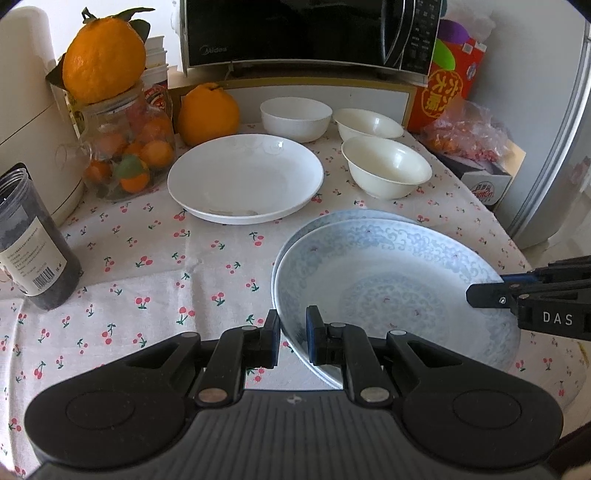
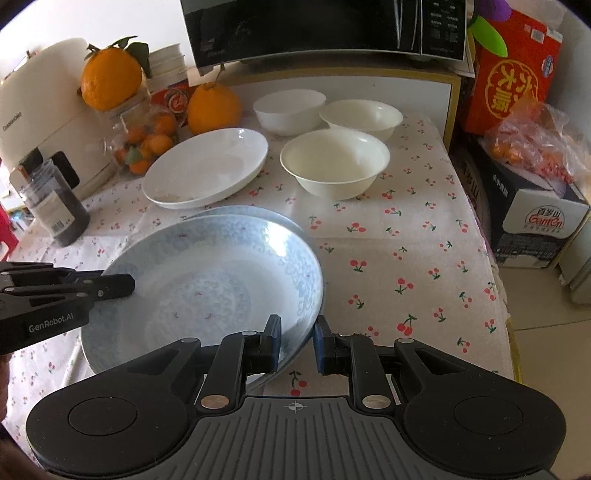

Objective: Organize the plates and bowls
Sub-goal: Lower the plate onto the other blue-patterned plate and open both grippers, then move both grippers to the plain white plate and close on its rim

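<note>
A blue-patterned plate (image 1: pixel 388 280) (image 2: pixel 207 280) is held tilted just above a second blue-patterned plate (image 1: pixel 332 221) (image 2: pixel 255 214) on the cherry-print tablecloth. My left gripper (image 1: pixel 293 328) straddles its left rim, jaws narrow around the rim. My right gripper (image 2: pixel 297 334) straddles its right rim the same way. Each gripper shows in the other view: the right (image 1: pixel 480 295), the left (image 2: pixel 122 286). A plain white plate (image 1: pixel 245 177) (image 2: pixel 207 166) lies behind. Three white bowls (image 1: pixel 295 118) (image 1: pixel 369 123) (image 1: pixel 386 166) stand at the back.
A microwave (image 1: pixel 306 33) sits behind the bowls. Two large oranges (image 1: pixel 103 59) (image 1: pixel 208 112), a glass jar of fruit (image 1: pixel 125 155), a dark canister (image 1: pixel 33 236) and a white appliance (image 1: pixel 26 103) stand left. A red box (image 1: pixel 450 85) and bagged snacks (image 1: pixel 469 133) stand right.
</note>
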`<state>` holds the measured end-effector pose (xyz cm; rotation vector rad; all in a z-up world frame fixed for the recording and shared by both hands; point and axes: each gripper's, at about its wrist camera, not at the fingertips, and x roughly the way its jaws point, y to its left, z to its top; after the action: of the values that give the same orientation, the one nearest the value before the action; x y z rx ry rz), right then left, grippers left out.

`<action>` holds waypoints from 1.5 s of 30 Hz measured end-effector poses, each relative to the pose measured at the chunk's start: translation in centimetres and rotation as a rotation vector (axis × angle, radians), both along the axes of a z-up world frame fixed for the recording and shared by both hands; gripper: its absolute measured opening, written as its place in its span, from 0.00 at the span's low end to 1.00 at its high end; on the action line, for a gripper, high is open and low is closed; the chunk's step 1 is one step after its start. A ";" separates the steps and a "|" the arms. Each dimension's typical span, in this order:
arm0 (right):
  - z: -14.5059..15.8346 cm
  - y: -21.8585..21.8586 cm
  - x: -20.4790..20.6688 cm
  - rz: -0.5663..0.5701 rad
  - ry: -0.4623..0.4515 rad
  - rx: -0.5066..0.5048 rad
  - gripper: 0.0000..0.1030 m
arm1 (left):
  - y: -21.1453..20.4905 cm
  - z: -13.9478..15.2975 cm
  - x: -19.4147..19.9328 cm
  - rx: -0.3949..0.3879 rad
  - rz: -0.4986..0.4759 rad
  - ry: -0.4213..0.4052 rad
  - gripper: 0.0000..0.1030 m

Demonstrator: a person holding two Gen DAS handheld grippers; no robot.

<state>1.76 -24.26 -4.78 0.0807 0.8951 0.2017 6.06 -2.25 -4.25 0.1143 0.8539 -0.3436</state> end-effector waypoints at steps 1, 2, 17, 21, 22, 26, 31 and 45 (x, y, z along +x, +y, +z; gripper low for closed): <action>0.0 0.1 0.0 0.001 -0.001 -0.004 0.18 | 0.0 0.0 0.0 0.003 0.001 0.000 0.12; 0.0 0.2 0.0 0.003 -0.003 -0.014 0.18 | 0.0 -0.1 -0.1 0.007 0.000 0.002 0.12; -0.2 1.0 -0.1 0.001 -0.006 -0.080 0.18 | -0.5 -0.3 -0.4 0.045 -0.006 -0.002 0.14; -0.1 1.0 0.1 0.001 0.004 -0.075 0.21 | -0.3 -0.2 -0.2 0.032 -0.006 0.012 0.15; -0.1 1.0 0.1 0.003 0.009 -0.074 0.21 | -0.3 -0.2 -0.2 0.026 -0.007 0.015 0.15; -0.1 0.8 0.4 0.005 0.027 -0.045 0.24 | -0.3 -0.1 -0.2 0.017 -0.010 0.015 0.21; 0.5 0.6 0.5 0.005 0.022 -0.013 0.36 | -0.1 0.2 0.0 -0.002 0.002 0.023 0.28; 3.2 0.5 2.8 -0.042 -0.030 0.070 0.74 | 0.8 1.5 2.1 -0.040 0.090 0.049 0.69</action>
<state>4.52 -23.73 -1.63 0.1610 0.8554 0.1945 8.21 -1.42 -2.78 0.0306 0.8970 -0.2802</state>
